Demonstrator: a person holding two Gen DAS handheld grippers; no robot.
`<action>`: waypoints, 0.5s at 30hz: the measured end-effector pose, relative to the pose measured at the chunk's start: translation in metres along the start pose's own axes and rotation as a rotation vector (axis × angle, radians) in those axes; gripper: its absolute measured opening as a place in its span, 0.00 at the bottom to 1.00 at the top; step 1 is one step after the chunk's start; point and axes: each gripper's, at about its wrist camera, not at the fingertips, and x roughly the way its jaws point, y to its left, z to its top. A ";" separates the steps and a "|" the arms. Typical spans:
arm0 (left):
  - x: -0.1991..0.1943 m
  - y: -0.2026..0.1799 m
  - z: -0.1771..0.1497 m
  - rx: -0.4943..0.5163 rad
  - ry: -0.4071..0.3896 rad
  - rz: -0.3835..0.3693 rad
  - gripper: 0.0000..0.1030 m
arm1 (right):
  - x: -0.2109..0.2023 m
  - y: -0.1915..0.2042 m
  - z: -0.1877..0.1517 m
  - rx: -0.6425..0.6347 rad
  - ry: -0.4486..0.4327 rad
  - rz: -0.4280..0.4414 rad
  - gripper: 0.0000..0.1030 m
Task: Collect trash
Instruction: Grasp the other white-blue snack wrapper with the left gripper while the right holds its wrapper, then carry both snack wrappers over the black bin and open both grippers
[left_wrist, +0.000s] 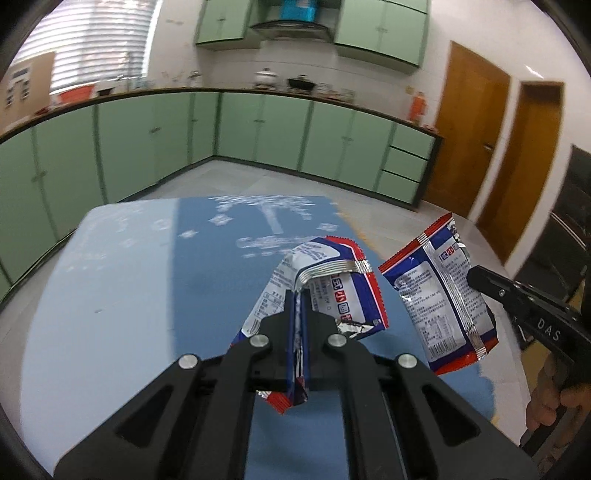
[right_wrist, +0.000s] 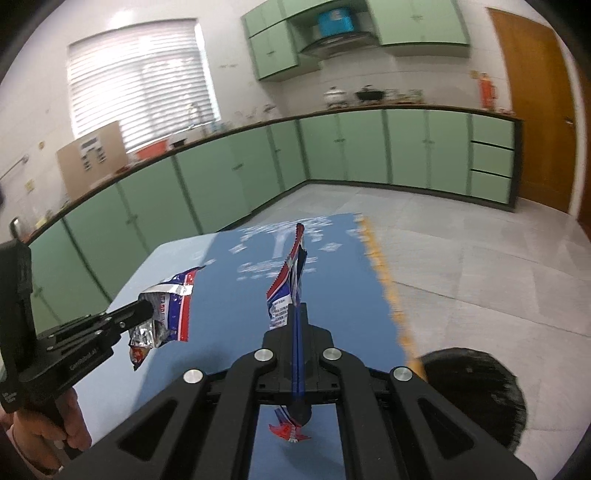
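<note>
My left gripper (left_wrist: 295, 295) is shut on a crumpled red, white and blue snack wrapper (left_wrist: 325, 280) and holds it above the blue table (left_wrist: 129, 295). My right gripper (right_wrist: 297, 306) is shut on a second, flatter wrapper (right_wrist: 291, 273) seen edge-on, also held above the table. In the left wrist view the right gripper (left_wrist: 472, 275) holds its wrapper (left_wrist: 439, 295) at the right. In the right wrist view the left gripper (right_wrist: 147, 310) holds its wrapper (right_wrist: 166, 314) at the left.
A black round bin (right_wrist: 476, 395) stands on the floor right of the table (right_wrist: 229, 295). Green cabinets (left_wrist: 258, 129) line the far walls. Wooden doors (left_wrist: 469, 122) are at the right. The floor is grey tile.
</note>
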 end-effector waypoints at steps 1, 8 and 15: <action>0.006 -0.015 0.002 0.014 0.000 -0.023 0.02 | -0.005 -0.011 0.001 0.011 -0.007 -0.019 0.00; 0.039 -0.095 0.010 0.076 0.006 -0.147 0.02 | -0.042 -0.090 0.001 0.085 -0.053 -0.152 0.00; 0.073 -0.182 0.009 0.155 0.029 -0.272 0.02 | -0.071 -0.158 -0.010 0.141 -0.064 -0.265 0.00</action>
